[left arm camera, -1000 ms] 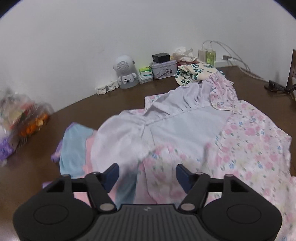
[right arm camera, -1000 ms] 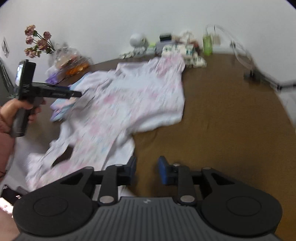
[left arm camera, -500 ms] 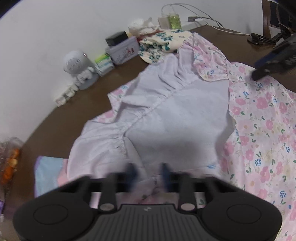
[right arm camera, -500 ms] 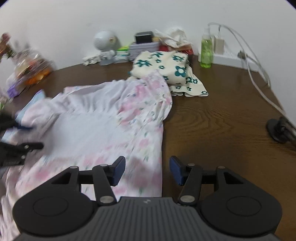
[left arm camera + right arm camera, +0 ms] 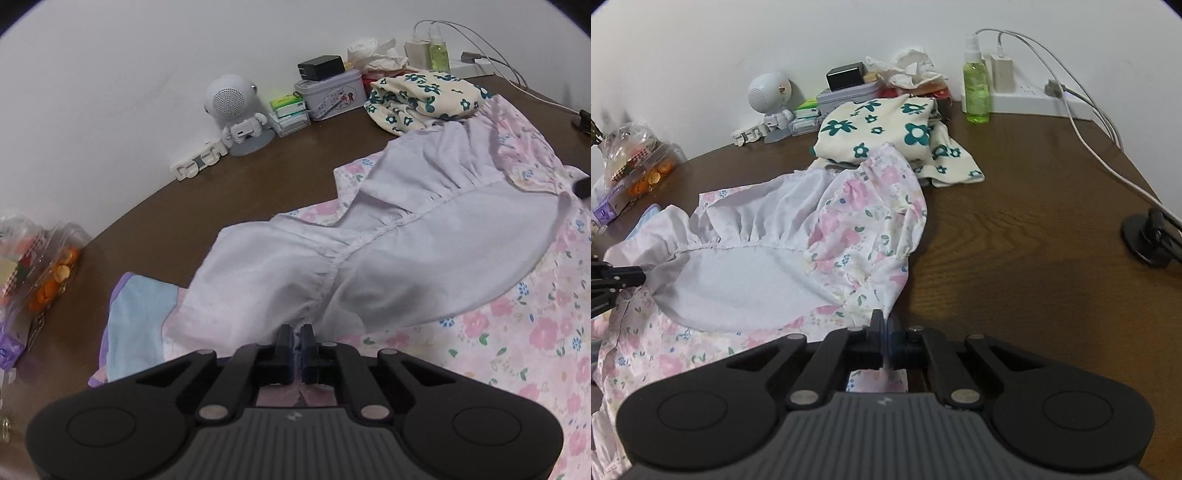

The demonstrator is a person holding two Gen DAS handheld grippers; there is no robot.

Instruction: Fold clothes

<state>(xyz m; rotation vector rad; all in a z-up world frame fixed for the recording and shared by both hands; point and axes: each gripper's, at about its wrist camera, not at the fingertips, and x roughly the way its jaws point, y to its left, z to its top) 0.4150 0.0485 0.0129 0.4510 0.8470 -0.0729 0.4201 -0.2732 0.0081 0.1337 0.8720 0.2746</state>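
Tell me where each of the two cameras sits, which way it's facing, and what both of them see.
Left wrist: rides the left gripper, angled down over the pink floral garment; only its closed fingers show.
Right wrist: rides the right gripper, angled down at the garment's right edge; the left gripper's tip shows at left.
Shared: garment, green-flowered cloth, white speaker, brown table.

We look down along each gripper, close over the floral dress; both views share it.
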